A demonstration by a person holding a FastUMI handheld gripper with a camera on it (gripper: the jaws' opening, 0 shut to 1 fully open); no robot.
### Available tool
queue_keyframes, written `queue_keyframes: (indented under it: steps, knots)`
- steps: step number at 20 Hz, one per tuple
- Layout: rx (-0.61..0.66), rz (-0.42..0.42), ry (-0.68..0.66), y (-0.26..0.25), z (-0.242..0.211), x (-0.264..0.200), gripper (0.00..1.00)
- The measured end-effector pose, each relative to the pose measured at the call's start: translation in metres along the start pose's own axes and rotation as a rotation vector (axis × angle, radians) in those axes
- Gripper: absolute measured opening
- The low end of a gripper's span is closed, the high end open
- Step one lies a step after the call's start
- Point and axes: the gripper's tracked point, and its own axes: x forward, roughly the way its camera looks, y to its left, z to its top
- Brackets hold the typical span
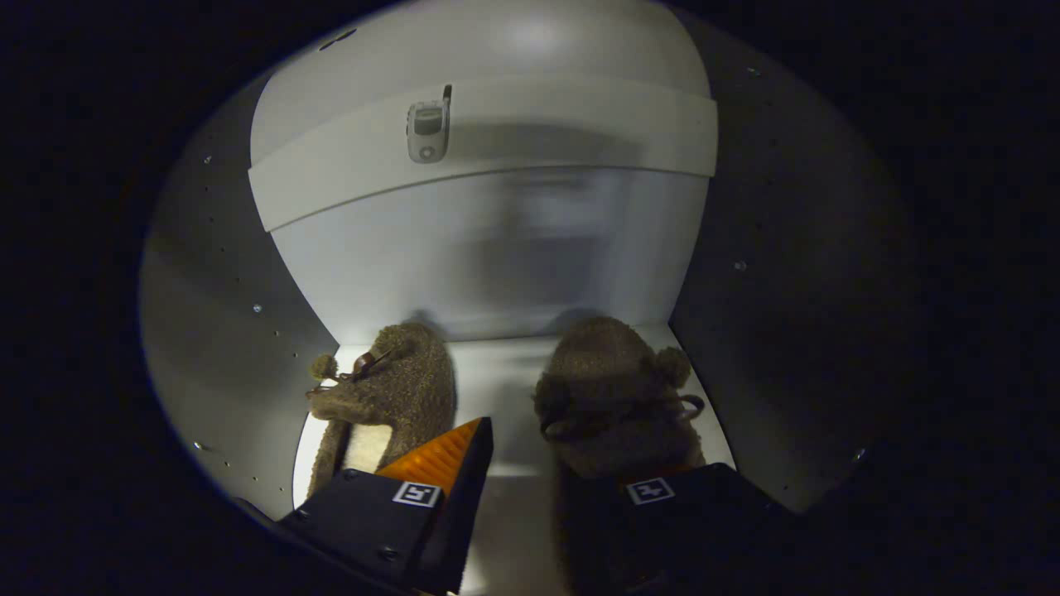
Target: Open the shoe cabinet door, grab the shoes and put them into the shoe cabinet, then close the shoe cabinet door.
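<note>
Claw (530, 488) reaches into the shoe cabinet (215, 331) with its two fingers spread apart and a bare gap of shelf between them — nothing is pinched. Its right finger lies over the heel end of the right slipper (613, 397); whether it presses on the fuzz or only overlaps it, I cannot tell. Its left finger sits just beside the left slipper (389, 397), covering part of that slipper's pale lining.

Both shoes are fuzzy brown slippers with small pompoms and thin cords, and both stand inside the cabinet on its white bottom shelf (497, 372), toes pointing at the back panel (497, 248), side by side with a strip of shelf between them.

Above them a white shelf edge (497, 141) runs across the cabinet. A small grey device (428, 128) — phone-like, with a short antenna — sits against that edge. Grey side walls with rows of small holes close the compartment on either side.
</note>
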Motion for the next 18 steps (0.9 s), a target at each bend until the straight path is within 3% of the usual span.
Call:
queue_keyframes:
  steps: [4,10,18]
  knots:
    - [-0.006,0.008,-0.078,0.01,0.006,-0.043,0.98]
    - [-0.033,0.073,-0.206,0.035,0.004,-0.121,0.99]
    - [-0.07,0.154,-0.451,0.061,-0.02,-0.291,0.99]
